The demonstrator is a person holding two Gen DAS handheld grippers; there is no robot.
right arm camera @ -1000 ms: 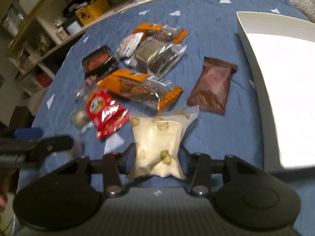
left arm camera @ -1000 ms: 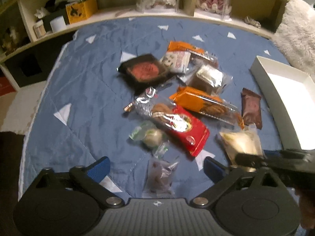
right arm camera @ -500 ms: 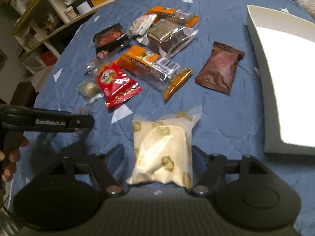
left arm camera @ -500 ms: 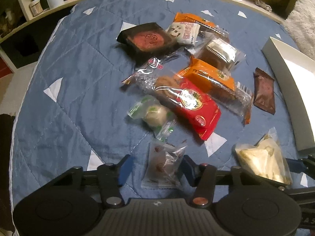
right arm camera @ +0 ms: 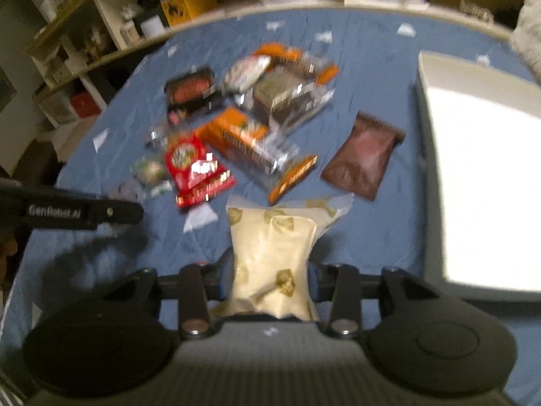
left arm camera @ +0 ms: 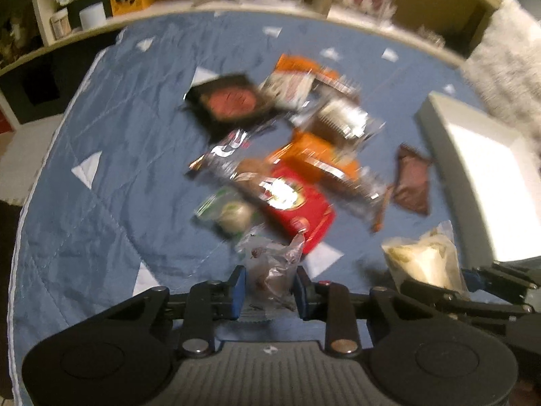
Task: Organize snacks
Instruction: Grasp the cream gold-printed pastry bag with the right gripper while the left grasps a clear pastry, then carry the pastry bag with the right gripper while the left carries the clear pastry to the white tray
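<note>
Left wrist view: the left claw [left arm camera: 268, 292] is pinched on a small clear packet [left arm camera: 272, 267], lifted clear of the blue quilt [left arm camera: 101, 169]. Only crinkly film is gripped — a slip is possible.

Right wrist view: the right claw [right arm camera: 270, 284] is clamped on the cream pouch [right arm camera: 270, 253]; the white box [right arm camera: 480, 182] lies at 2 o'clock — its near wall could be snagged.

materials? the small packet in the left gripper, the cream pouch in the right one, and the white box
Small clear packet: thin transparent plastic film, glossy; the contents show through and it crinkles. Cream pouch: soft film, probably plastic, semi-matte with gold print, clear sealed edge. White box: looks like matte cardboard; the glare leaves it open.
</note>
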